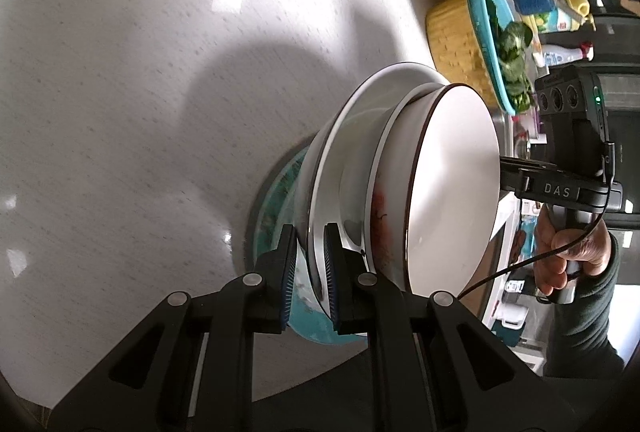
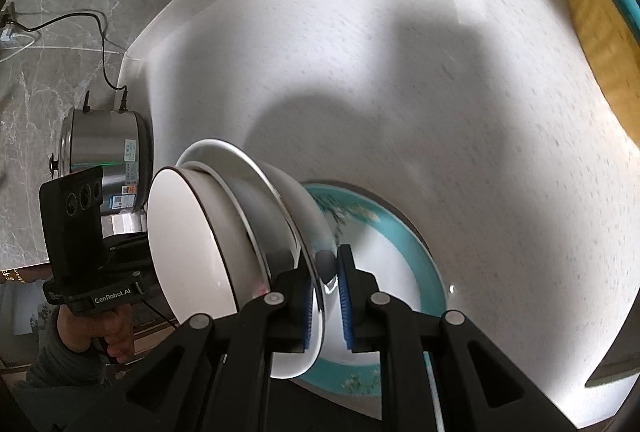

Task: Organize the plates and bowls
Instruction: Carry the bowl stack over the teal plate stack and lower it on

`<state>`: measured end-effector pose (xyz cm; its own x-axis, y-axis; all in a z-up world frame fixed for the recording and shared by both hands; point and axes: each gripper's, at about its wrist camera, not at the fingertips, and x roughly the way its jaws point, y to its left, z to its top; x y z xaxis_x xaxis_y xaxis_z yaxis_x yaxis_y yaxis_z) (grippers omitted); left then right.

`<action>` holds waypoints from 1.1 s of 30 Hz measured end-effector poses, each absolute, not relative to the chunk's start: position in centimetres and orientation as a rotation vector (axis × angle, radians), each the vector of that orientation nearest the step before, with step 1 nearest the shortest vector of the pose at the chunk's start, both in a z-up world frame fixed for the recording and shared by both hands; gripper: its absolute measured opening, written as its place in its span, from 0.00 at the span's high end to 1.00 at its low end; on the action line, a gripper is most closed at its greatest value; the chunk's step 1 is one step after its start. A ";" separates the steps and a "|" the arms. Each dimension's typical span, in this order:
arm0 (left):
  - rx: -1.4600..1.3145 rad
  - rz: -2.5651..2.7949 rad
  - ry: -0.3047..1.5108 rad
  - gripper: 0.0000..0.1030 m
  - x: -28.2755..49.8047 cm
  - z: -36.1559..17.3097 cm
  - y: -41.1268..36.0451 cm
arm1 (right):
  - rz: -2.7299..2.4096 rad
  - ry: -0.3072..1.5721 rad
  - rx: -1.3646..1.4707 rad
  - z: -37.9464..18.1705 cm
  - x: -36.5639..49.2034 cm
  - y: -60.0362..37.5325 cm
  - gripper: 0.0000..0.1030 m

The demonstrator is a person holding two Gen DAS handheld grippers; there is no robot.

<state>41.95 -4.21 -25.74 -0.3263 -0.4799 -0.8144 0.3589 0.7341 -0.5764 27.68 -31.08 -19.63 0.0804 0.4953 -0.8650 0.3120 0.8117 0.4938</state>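
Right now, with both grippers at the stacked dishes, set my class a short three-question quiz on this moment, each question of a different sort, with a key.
1. True or false: the left gripper and the right gripper both pinch the rim of the same wide white bowl.
2. Multiple choice: what lies directly under the bowl stack on the white counter? A) a teal plate B) a wooden board C) a steel pot
3. Fill in: nested inside the wide white bowl sits a smaller bowl with a ____ rim line.

Key: 1 true; 2 A; 3 dark brown.
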 end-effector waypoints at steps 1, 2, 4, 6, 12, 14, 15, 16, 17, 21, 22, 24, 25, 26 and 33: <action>-0.093 -0.847 1.710 0.91 41.8 -25.8 -4.5 | 0.152 1.522 0.679 -19.8 27.3 -31.3 0.85; -0.088 -0.849 1.713 0.91 41.6 -25.9 -4.9 | 0.151 1.525 0.680 -19.9 26.9 -31.5 0.85; -0.083 -0.850 1.722 0.91 40.7 -26.3 -5.6 | 0.149 1.527 0.686 -20.1 26.3 -31.9 0.85; -0.079 -0.849 1.732 0.91 40.0 -26.5 -6.4 | 0.147 1.531 0.692 -20.4 25.6 -32.3 0.85; -0.065 -0.841 1.753 0.91 37.7 -27.4 -8.5 | 0.147 1.548 0.702 -21.2 23.9 -33.0 0.85; -0.066 -0.836 1.760 0.91 37.3 -27.8 -8.6 | 0.149 1.555 0.702 -21.6 23.6 -33.1 0.85; -0.068 -0.831 1.764 0.91 36.9 -28.0 -8.7 | 0.150 1.557 0.704 -21.7 23.4 -33.2 0.85; -0.068 -0.828 1.766 0.91 36.8 -28.2 -8.9 | 0.153 1.560 0.707 -21.9 23.2 -33.2 0.85; -0.069 -0.823 1.767 0.91 36.5 -28.4 -9.1 | 0.155 1.562 0.709 -22.0 23.1 -33.2 0.85; -0.078 -0.806 1.770 0.91 36.1 -28.9 -8.5 | 0.168 1.567 0.712 -22.6 22.9 -33.1 0.85; -0.081 -0.800 1.770 0.91 36.0 -29.0 -8.2 | 0.173 1.567 0.712 -22.6 22.9 -33.1 0.85; -0.089 -0.788 1.768 0.91 35.9 -29.2 -8.1 | 0.180 1.568 0.708 -22.8 22.9 -32.9 0.85; -0.093 -0.784 1.768 0.91 35.9 -29.3 -8.0 | 0.183 1.570 0.706 -23.0 23.1 -32.6 0.85; -0.098 -0.779 1.769 0.91 36.0 -29.5 -7.9 | 0.187 1.571 0.704 -23.1 23.1 -32.9 0.85; -0.113 -0.761 1.744 0.91 36.0 -29.6 -7.3 | 0.200 1.561 0.674 -23.1 23.2 -32.6 0.85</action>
<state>35.97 -7.29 -29.55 -0.3246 -0.4489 -0.8326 0.3049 0.7836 -0.5413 23.22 -32.57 -23.15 0.0357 0.5247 -0.8505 0.2938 0.8079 0.5108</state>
